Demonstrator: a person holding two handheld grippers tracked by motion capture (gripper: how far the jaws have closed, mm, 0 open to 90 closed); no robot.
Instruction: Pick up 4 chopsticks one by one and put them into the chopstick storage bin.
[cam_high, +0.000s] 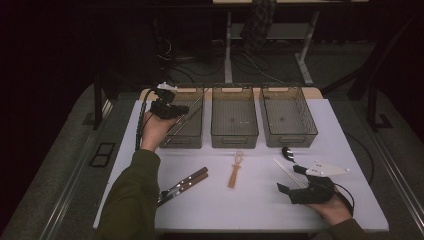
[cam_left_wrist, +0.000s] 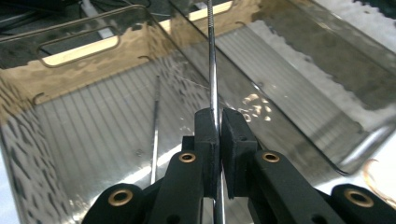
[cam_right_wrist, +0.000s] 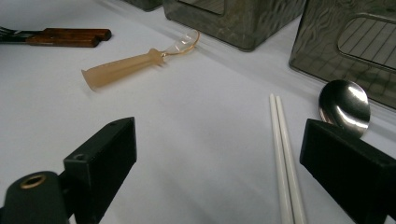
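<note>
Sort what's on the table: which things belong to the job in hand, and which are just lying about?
In the job:
- left claw, shut on a thin metal rod
- left bin, under it, a second rod inside

Lying about:
- middle bin, right bin
- wooden-handled cutlery
- amber spoon
- white chopsticks
- metal spoon
- right claw, open

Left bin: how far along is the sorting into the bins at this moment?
One thin metal rod already lies in the left bin. The left claw is shut on a second rod over that bin. Wooden-handled cutlery, amber spoon, white chopsticks and metal spoon remain on the table; the right claw is open.
</note>
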